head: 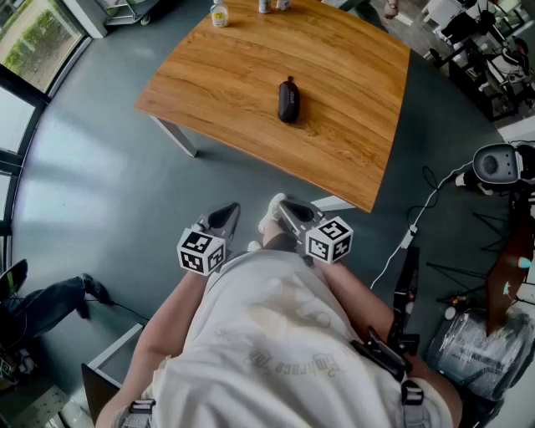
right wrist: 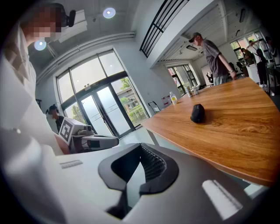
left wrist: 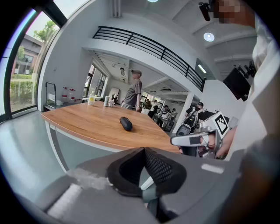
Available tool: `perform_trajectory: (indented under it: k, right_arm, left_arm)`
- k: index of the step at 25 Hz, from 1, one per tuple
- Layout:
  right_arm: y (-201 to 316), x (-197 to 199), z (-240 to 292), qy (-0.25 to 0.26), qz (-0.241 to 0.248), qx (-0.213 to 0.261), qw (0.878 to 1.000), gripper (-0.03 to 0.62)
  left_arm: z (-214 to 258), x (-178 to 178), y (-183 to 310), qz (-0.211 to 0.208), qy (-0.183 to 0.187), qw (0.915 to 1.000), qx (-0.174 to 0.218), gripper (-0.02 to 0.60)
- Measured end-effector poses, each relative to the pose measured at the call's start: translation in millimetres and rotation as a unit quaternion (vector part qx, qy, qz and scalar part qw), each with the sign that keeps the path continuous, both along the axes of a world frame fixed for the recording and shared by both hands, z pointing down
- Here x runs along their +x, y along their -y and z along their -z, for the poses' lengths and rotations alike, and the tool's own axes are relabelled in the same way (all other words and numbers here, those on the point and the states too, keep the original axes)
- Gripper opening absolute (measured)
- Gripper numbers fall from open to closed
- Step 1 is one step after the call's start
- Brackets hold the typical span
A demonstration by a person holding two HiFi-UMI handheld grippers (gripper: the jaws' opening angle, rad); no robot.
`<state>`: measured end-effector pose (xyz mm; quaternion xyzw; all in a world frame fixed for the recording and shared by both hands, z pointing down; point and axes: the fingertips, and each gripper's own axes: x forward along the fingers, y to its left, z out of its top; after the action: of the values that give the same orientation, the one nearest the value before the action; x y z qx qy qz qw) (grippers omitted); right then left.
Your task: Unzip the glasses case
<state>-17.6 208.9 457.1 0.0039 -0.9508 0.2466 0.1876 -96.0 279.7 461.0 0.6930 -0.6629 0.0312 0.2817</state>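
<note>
Well short of the bench [head: 351, 84] — left tool [head: 224, 219] and right tool [head: 287, 212] both clenched on nothing — with the glasses case [head: 288, 100] lying mid-bench, apparently zipped shut: nothing done yet, reaching, gripping and unzipping all left.

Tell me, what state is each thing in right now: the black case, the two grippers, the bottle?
Glasses case: closed, lying on the table, untouched.
Left gripper: shut, empty, short of the table.
Right gripper: shut, empty, short of the table.
Bottle: upright at the table's far edge.
</note>
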Motion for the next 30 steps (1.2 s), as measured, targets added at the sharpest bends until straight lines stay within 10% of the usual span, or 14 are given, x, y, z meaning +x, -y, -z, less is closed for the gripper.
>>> perform_trajectory:
  k: [30]
  right_arm:
    - [226.3, -84.8, -3.9, 0.01, -0.046, 0.005, 0.999, 0.008]
  left_arm:
    - [5.3, -85.7, 243.3, -0.049, -0.02, 0.9974, -0.05, 0.003]
